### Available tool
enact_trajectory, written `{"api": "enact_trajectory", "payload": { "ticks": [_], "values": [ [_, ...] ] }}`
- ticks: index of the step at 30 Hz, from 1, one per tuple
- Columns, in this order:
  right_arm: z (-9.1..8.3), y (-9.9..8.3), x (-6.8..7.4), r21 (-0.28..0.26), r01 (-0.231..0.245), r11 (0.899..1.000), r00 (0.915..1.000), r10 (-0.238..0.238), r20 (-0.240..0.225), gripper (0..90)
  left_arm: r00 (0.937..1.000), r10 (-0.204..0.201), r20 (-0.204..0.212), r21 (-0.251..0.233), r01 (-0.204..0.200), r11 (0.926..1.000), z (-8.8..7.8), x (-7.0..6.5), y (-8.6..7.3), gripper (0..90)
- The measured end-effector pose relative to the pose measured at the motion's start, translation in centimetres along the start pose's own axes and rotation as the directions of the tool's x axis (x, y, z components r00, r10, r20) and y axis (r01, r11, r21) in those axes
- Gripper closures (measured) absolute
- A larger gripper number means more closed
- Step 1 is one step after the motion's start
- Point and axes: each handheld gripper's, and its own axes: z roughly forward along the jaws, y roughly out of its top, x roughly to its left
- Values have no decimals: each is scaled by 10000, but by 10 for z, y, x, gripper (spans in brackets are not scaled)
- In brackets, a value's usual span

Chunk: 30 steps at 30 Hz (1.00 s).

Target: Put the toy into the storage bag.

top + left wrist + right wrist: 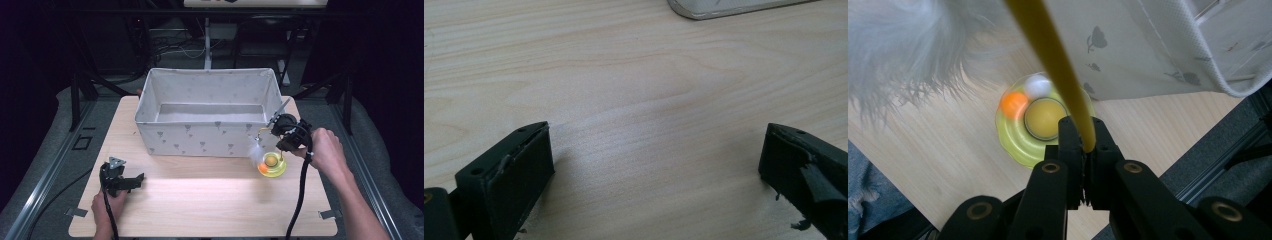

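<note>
Tabletop [200,200] of pale wood, seen from the high view, carries a white fabric bin [210,107] with small grey prints at its far middle. Near the front left corner the left tongs [136,180] lie low over the wood in the person's left hand [107,207], well apart from the bin. At the right, the right hand [325,150] holds the right tongs [272,129] just beside the bin's front right corner, above the wood. From them a thin yellow stick [262,132] curves down to a white feather tuft [256,152], which hangs over a round yellow-green toy dish [272,165] holding small balls, set on the wood just in front of that corner.

Left gripper view: the two black jaws stand spread wide with bare wood between them and nothing gripped; a strip of the bin's base [734,7] shows at the top edge.

Right gripper view: the right tongs [1083,145] are pressed together, pinching the yellow stick [1048,45], which rises from between the jaws toward the top of the frame. The white feather tuft [903,45] spreads blurred across the upper left. Below lies the toy dish [1013,142] with an orange ball [1014,104], a white ball [1038,86] and a yellow centre, beside the bin's printed wall [1138,45].
</note>
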Motion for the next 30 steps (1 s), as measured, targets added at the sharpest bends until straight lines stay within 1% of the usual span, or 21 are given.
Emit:
{"api": "enact_trajectory", "payload": {
  "ticks": [1, 3, 5, 6, 8, 9, 10, 15, 17, 18, 19, 20, 30],
  "values": [
    [-2, 1, 0, 77, 51, 10000, 9999, -51, 99, 878, 10000, -1, 2, 2, 1, 10000, 0, 0, 0, 11],
    [-4, 2, -1, 87, 80, 9999, 9999, -81, 145, 878, 10000, 2, -1, 3, -2, 10000, 0, 0, 0, 10],
    [-6, 3, -1, -20, 24, 10000, 10000, -24, 56, 878, 10000, 2, 0, 2, -2, 10000, 0, 0, 0, 11],
    [-7, 4, -2, 4, 69, 10000, 9999, -69, 124, 878, 10000, 2, 0, 2, -2, 10000, 0, 0, 0, 10],
    [-9, 5, -2, -82, 22, 10000, 10000, -22, -17, 878, 10000, 5, -1, 4, -5, 10000, 0, 0, 0, 10],
    [-10, 5, -2, -136, 10, 9999, 10000, -10, -16, 878, 10000, 2, 1, 3, -2, 10000, 0, 0, 0, 11],
    [-12, 6, -3, -50, 79, 10000, 10000, -79, -21, 878, 10000, 2, 0, 0, -2, 10000, 0, 0, 0, 11],
    [-19, 10, -3, -92, 141, 9999, 9999, -141, -8, 878, 10000, 7, 0, 5, -7, 10000, 0, 0, 0, 10],
    [-20, 11, -3, -136, 116, 9998, 9999, -117, -94, 878, 10000, 28, 3, 23, -28, 10000, 0, 0, 0, 11],
    [-22, 12, -4, -107, 165, 9998, 9999, -165, -31, 878, 10000, 27, 4, 23, -27, 10000, 0, 0, 0, 10],
    [-23, 12, -4, -140, 137, 9998, 9999, -138, -73, 878, 10000, 27, 5, 22, -27, 10000, 0, 0, 0, 10],
    [-26, 14, -4, -114, 190, 9998, 9998, -189, 44, 878, 10000, 25, 3, 21, -25, 10000, 0, 0, 0, 11],
    [-39, 20, -6, -199, 226, 9995, 9997, -225, 84, 878, 10000, 27, 4, 21, -27, 10000, 0, 0, 0, 11]
  ]
}}
